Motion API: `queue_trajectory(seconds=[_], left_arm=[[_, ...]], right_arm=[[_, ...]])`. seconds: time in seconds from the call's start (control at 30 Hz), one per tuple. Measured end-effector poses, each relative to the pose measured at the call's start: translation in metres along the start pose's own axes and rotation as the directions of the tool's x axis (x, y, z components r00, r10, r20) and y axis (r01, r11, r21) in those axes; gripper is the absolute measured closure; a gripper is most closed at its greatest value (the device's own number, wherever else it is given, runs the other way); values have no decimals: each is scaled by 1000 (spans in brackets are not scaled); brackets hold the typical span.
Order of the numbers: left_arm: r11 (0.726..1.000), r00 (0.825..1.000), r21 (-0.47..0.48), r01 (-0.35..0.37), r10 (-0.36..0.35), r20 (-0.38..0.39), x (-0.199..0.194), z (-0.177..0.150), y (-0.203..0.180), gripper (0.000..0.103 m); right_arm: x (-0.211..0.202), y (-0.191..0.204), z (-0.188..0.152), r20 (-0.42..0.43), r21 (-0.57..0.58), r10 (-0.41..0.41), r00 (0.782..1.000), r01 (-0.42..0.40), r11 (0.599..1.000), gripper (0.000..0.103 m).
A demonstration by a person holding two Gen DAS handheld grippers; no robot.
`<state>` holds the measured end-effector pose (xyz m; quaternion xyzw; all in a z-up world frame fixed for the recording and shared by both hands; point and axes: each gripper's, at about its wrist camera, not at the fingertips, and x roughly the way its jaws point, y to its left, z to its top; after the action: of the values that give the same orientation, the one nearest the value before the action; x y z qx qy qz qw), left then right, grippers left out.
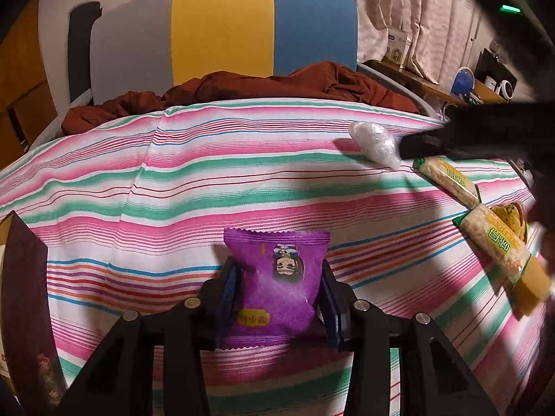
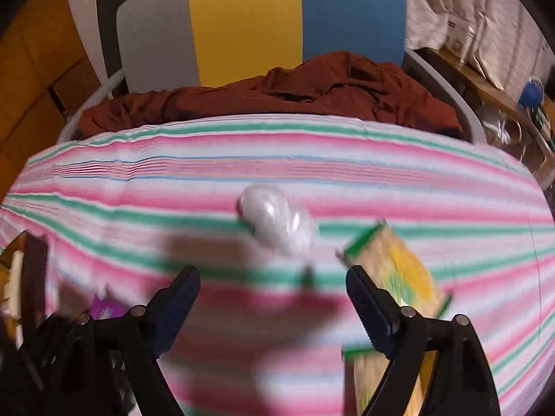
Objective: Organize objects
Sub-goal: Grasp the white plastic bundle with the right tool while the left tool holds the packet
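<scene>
My left gripper [image 1: 277, 277] is shut on a purple snack packet [image 1: 277, 287] and holds it just over the striped cloth [image 1: 173, 180]. My right gripper [image 2: 272, 277] is open and empty above the cloth; it also shows as a dark shape [image 1: 451, 138] at the right of the left wrist view. A white plastic-wrapped lump [image 2: 277, 222] lies just beyond its fingertips, also in the left wrist view [image 1: 374, 142]. Two yellow-green wrapped bars [image 1: 447, 176] [image 1: 496, 242] lie at the right; one shows beside my right finger [image 2: 399, 270].
A brown cloth [image 1: 242, 86] is heaped at the far edge before a grey, yellow and blue panel [image 1: 222, 27]. A dark box [image 1: 24, 294] stands at the left. A cookie-like piece [image 1: 510, 218] lies by the bars. A cluttered shelf [image 1: 468, 86] is at the right.
</scene>
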<state>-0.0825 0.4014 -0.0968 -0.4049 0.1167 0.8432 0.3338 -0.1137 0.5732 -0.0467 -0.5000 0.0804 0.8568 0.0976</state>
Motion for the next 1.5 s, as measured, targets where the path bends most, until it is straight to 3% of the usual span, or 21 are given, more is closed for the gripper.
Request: queue_trajectory(seconds=[0.13,0.17,0.2,0.27,0.53,0.67,0.8,1.17,1.5], left_arm=[[1000,1000,-4,5,-5,3,0,0,0,59],[1000,1000,-7,8,-8,4,0,0,1,59],[1000,1000,-8,10,-10,4,0,-1,1,59],[1000,1000,-10,12,-12,5,0,-1,1,59],[1000,1000,-3,4,-4,13,0,-2,-1,59],[1000,1000,-2,4,-3,15,0,-2,-1,59],[1000,1000,-22,17,-16,19,-4,-2,4,62],[1000,1000,26,-13,12,9,-29,-23,-9,62],[999,996,32,16,-18,91,-98,-30,-10,61]], right_arm=[[39,6,22,-23,-32,-59,998,58,998,21],[50,6,25,-31,-27,-57,998,56,998,26],[58,5,29,-44,-22,-56,997,55,998,45],[65,3,28,-65,-12,-54,996,54,998,64],[24,12,-21,-101,7,73,992,-73,997,64],[4,19,-64,-157,36,95,983,-90,995,64],[-6,18,-101,-145,90,98,985,-85,992,64],[2,31,-93,-105,15,47,993,-45,999,64],[0,46,-94,-94,-64,52,994,-58,996,65]])
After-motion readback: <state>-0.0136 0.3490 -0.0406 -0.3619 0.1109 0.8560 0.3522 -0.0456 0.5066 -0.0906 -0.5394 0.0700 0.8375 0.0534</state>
